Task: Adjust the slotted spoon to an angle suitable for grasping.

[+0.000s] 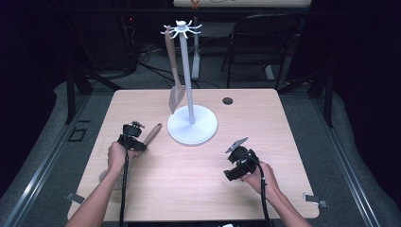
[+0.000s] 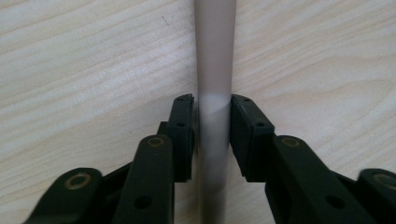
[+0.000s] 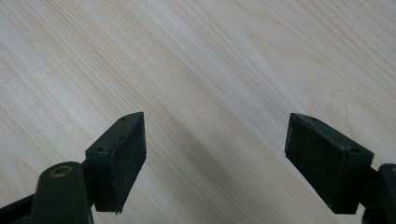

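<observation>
Gripping the stiff, light utensil (image 1: 152, 134) by its smooth handle near the bench's (image 1: 265, 142) left edge, the left tool (image 2: 212, 116) holds it while the right tool (image 3: 215, 154) gapes wide, empty.

A light wooden table (image 1: 265, 142) with rounded corners stands in a dark room; a small round hole (image 1: 228, 100) sits near its far edge. Grey floor (image 1: 47, 156) surrounds it, with a metal rail (image 1: 40, 170) running along the left side and another rail (image 1: 347, 165) on the right. Behind the table a black folding chair (image 1: 257, 38) stands, and cables (image 1: 146, 66) trail over the floor beside it. Black stand legs (image 1: 78, 82) rise at the left. The far wall is lost in shadow; light falls mainly on the tabletop.
</observation>
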Motion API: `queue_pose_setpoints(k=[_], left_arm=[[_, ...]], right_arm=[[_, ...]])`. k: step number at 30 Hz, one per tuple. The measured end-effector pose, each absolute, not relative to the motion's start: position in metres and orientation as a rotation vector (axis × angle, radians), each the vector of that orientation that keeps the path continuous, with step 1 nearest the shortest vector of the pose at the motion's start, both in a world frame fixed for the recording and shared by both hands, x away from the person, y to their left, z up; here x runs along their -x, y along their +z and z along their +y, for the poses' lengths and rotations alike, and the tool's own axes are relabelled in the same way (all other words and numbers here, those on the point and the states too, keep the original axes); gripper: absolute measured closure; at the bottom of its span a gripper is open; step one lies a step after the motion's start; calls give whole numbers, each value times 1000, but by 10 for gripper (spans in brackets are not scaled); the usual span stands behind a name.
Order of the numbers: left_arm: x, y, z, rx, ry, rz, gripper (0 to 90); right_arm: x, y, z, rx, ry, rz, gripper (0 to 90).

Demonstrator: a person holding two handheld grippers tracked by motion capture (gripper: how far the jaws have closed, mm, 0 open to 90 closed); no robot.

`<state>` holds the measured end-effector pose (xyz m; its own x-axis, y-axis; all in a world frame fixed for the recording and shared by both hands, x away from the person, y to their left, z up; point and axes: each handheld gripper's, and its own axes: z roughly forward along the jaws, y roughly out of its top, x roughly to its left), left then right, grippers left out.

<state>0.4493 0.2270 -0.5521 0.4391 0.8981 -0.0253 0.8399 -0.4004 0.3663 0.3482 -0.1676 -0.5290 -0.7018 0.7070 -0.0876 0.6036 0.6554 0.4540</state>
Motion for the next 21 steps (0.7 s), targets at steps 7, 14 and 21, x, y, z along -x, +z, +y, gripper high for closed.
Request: queue_pose_setpoints(k=[7, 14, 21], left_arm=[[-449, -552, 227, -2369, 267, 1488, 753], [-443, -547, 236, -2286, 276, 1478, 755], [-430, -535, 242, -2209, 296, 1435, 755]], right_arm=[[-348, -529, -168, -1056, 584, 2620, 203], [-349, -529, -169, -1064, 575, 2625, 203], [-348, -527, -170, -1066, 578, 2621, 202]])
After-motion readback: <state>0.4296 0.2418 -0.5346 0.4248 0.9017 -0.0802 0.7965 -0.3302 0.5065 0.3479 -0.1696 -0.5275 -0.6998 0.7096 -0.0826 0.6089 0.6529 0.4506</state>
